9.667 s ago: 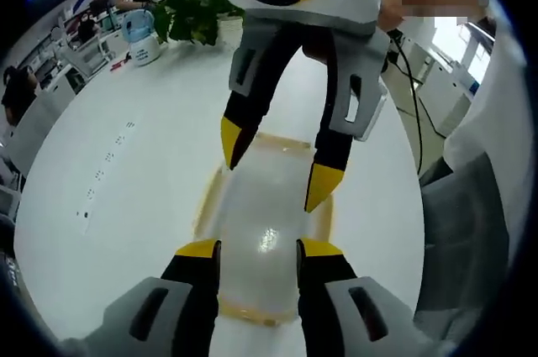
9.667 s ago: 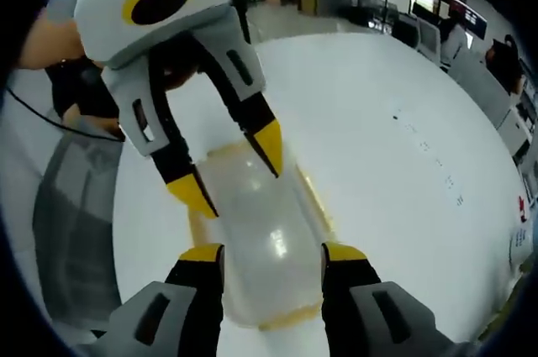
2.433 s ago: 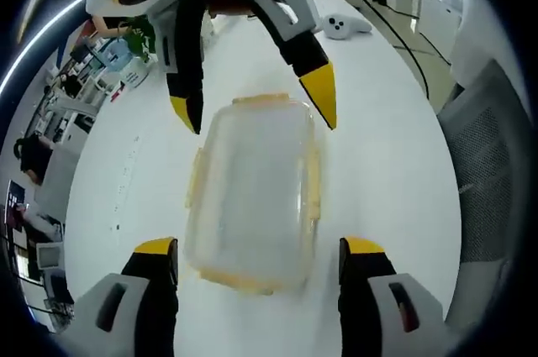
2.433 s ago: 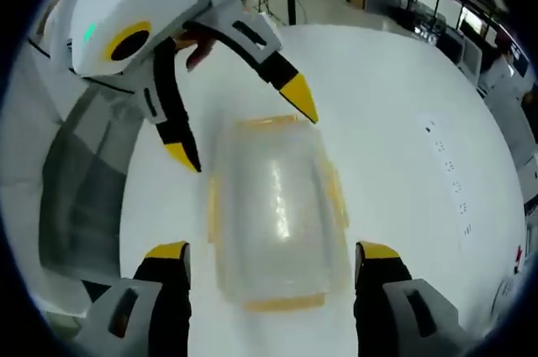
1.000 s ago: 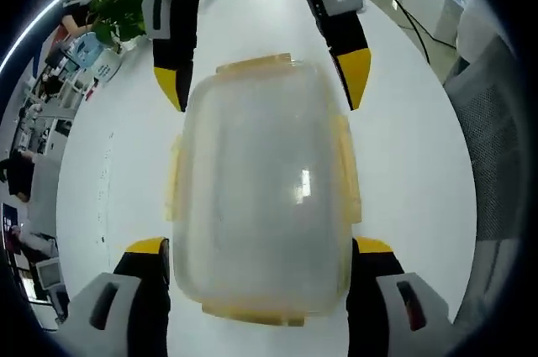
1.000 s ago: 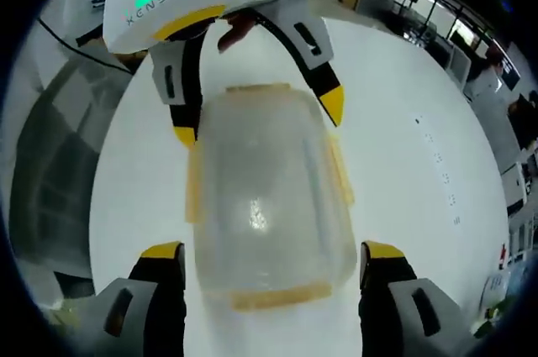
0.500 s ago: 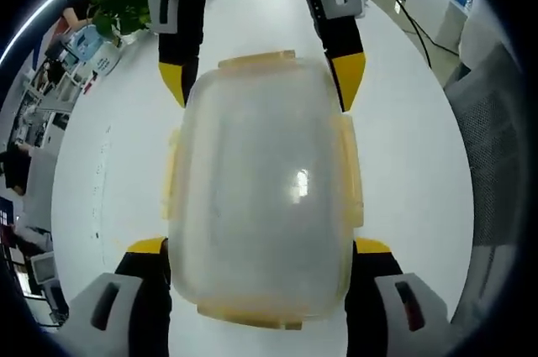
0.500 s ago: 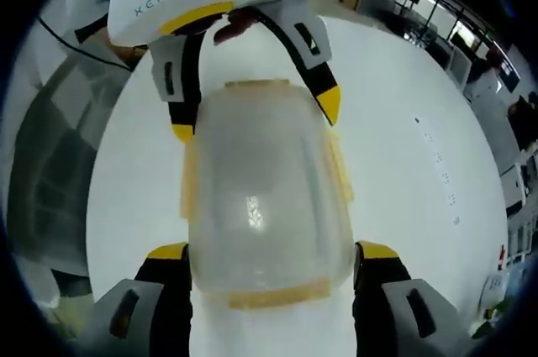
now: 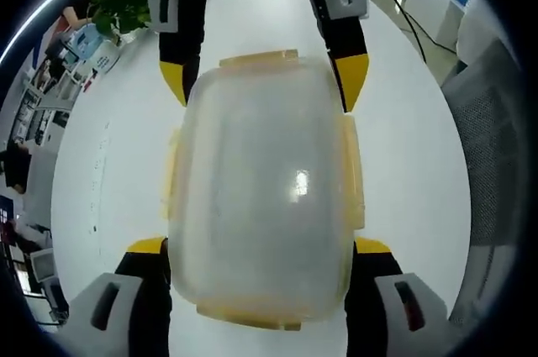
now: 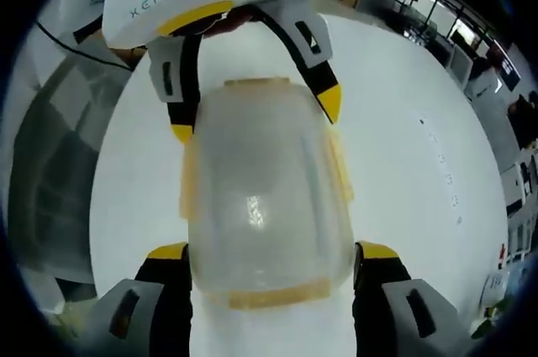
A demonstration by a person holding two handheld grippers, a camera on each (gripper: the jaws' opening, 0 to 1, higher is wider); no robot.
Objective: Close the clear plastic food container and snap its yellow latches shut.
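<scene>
Left gripper view: container (image 9: 261,189) on the white table (image 9: 109,172), lid on, between both grippers.
Left gripper (image 9: 261,256): jaws wide, straddling the near end, yellow tips at its sides.
Right gripper (image 9: 265,80): reaches in from the far end, wide, tips flanking the far corners.
Latches (image 9: 351,172): seem to flare outward, likely unsnapped.
Risk: uneven squeeze could skid the container or miss a latch.
</scene>
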